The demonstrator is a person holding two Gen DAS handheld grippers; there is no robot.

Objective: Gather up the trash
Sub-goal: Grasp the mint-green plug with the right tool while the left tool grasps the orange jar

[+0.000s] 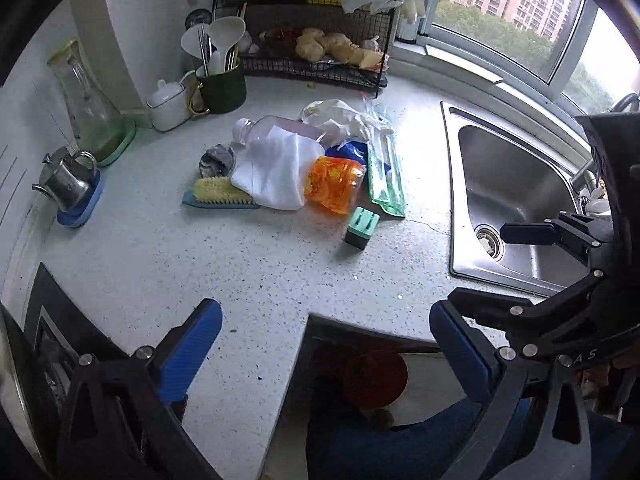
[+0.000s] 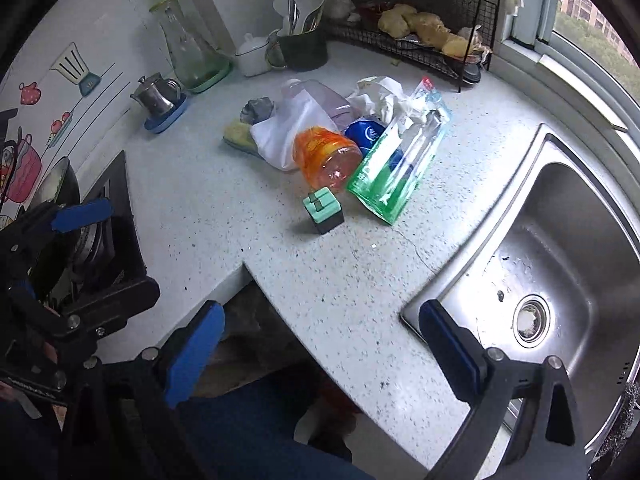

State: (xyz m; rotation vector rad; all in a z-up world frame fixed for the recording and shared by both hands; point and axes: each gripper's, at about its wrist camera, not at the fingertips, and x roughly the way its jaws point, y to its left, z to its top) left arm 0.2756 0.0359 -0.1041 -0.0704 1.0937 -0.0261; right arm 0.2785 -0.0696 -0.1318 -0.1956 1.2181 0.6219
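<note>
A heap of trash lies mid-counter: an orange plastic bottle (image 1: 335, 187) (image 2: 326, 156), a clear bottle (image 1: 280, 130) (image 2: 316, 98), a white cloth bag (image 1: 276, 170) (image 2: 280, 136), a green plastic packet (image 1: 385, 170) (image 2: 394, 166), crumpled white wrapping (image 1: 340, 118) (image 2: 384, 98) and a grey crumpled lump (image 1: 216, 158) (image 2: 258, 109). A mint-and-black block (image 1: 361, 227) (image 2: 324, 210) stands in front of the heap. My left gripper (image 1: 326, 352) (image 2: 128, 246) is open near the counter's front edge, holding nothing. My right gripper (image 2: 322, 350) (image 1: 480, 264) is open too, at the sink's corner.
A steel sink (image 1: 516, 184) (image 2: 560, 240) is on the right. A wire rack (image 1: 320, 68), utensil holder (image 1: 222, 88), white jar (image 1: 168, 104), glass carafe (image 1: 90, 112) and steel pot (image 1: 66, 180) line the back. A yellow brush (image 1: 220, 192) lies left of the heap. The stove (image 2: 104, 240) is at the left.
</note>
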